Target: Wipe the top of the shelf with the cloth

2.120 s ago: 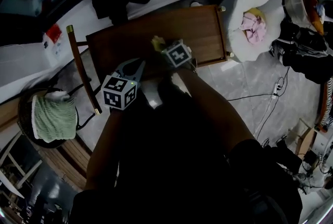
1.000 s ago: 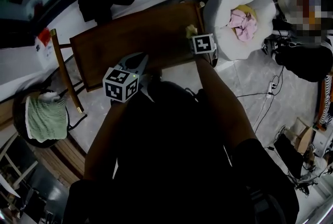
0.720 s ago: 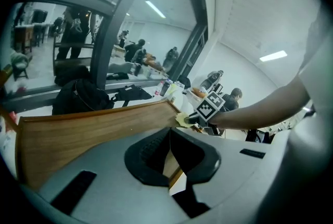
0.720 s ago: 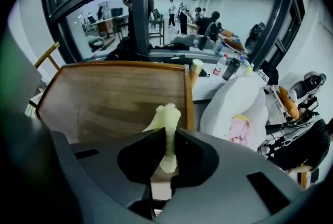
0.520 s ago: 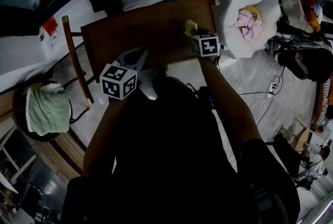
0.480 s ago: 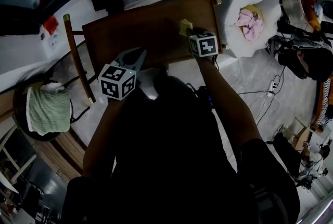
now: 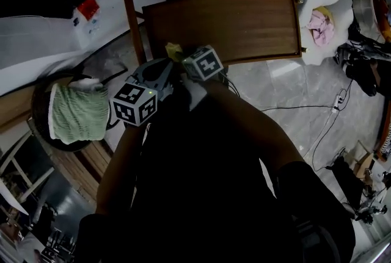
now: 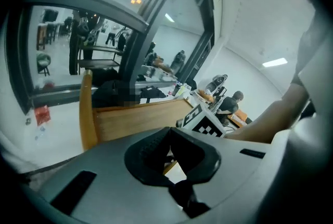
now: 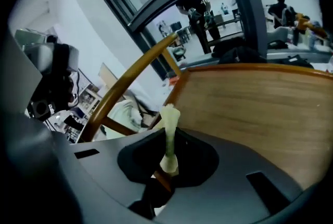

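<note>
jaws of right gripper (image 9: 167, 141) around cloth (image 9: 169, 113)

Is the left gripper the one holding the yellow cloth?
No, the left gripper has its jaws shut on nothing; the cloth sits pinched in the right gripper.

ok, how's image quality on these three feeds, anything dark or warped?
Head view: underexposed, the person's torso nearly black; only the shelf top and floor read clearly. Left gripper view: heavy fisheye, dark vignette, white wall washed out. Right gripper view: fisheye bows the shelf edge; the cloth in its jaws looks slightly soft.
</note>
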The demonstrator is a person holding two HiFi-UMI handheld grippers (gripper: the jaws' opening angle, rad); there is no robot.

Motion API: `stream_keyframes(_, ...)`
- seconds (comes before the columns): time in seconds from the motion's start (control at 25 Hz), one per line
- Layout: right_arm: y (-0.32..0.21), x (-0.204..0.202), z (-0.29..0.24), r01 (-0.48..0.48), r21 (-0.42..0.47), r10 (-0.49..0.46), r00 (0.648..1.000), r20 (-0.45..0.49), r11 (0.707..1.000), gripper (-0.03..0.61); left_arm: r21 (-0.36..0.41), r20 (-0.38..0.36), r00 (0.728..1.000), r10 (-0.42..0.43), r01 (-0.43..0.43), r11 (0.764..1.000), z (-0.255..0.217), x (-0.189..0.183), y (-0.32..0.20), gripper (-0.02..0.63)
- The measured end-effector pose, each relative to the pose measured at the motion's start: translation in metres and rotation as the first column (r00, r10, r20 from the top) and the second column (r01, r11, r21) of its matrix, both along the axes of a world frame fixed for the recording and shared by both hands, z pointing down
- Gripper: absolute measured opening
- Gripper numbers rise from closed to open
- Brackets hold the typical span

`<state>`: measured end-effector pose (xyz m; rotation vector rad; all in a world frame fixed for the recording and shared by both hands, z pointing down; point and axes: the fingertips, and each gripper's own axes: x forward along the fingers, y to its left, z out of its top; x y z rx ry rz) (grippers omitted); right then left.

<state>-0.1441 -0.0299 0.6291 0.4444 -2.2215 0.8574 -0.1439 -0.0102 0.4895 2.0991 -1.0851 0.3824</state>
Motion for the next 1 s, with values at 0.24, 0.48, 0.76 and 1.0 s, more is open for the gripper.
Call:
stream_keyframes(0.24, 0.04, -0.052, 0.036, 0.091, -0.047, -0.095, 0.992, -0.084, 0.995, 0.048, -0.038, -0.031, 0.999, -0.02, 0.019, 0.999, 0.015, -0.045, 0.033, 0.012)
stream_keyframes(0.48, 0.04, -0.051, 0.052, 0.144, 0.0, -0.141, 0.967, -0.213, 0.99, 0.048, -0.03, -0.045, 0.999, 0.008, -0.009, 1.0, 0.016, -0.054, 0.039, 0.012)
stream_keyframes(0.76, 0.028, -0.019, 0.055, 0.099, -0.004, -0.097, 0.963, -0.253, 0.995, 0.048, -0.022, -0.042, 0.999, 0.032, -0.033, 0.999, 0.016, -0.04, 0.024, 0.012)
stream_keyframes(1.0, 0.019, 0.032, 0.055, 0.063, -0.031, -0.068, 0.962, -0.265, 0.998, 0.048, -0.035, -0.045, 0.997, 0.057, -0.059, 0.998, 0.023, -0.002, 0.009, 0.012)
